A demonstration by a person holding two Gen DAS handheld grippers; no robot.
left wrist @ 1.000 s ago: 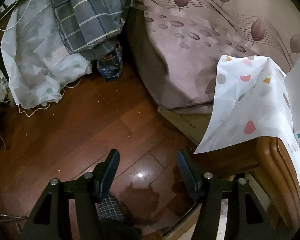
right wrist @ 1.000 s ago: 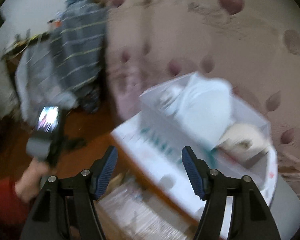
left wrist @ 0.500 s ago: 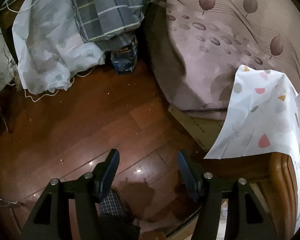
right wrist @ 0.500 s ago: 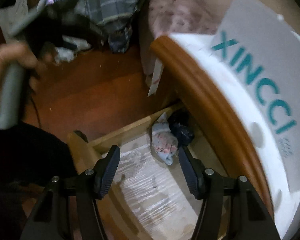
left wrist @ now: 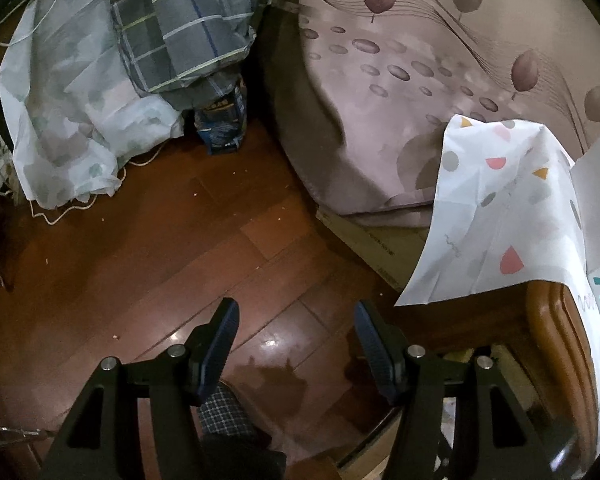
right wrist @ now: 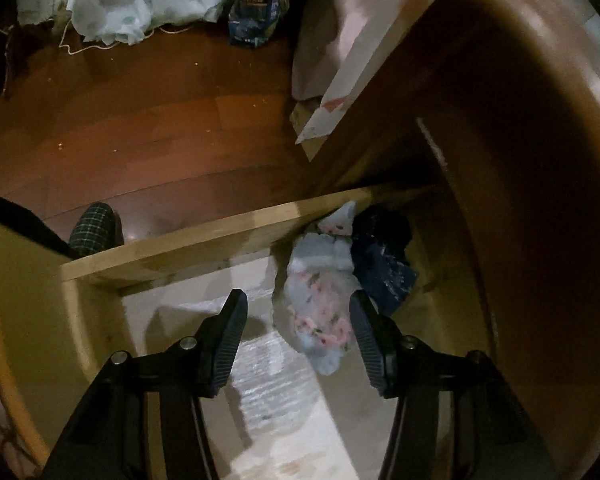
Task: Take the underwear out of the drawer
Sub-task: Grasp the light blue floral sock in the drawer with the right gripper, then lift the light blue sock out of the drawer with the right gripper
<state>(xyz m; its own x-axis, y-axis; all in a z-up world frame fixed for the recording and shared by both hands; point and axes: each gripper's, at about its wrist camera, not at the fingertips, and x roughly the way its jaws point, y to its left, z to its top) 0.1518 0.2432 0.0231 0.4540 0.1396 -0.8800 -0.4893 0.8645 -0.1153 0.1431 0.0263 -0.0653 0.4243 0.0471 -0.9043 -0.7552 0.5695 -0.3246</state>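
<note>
Underwear (right wrist: 320,312) in drawer (right wrist: 188,248), partly shadowed

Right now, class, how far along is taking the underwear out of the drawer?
Done: the drawer stands open. In hand: the right gripper, open, hangs over the floral underwear without gripping it. Left: close, lift it out. The left gripper is open above the floor.

right gripper (right wrist: 298,322) lowered into drawer (right wrist: 188,246), nearer underwear (right wrist: 320,312)
</note>
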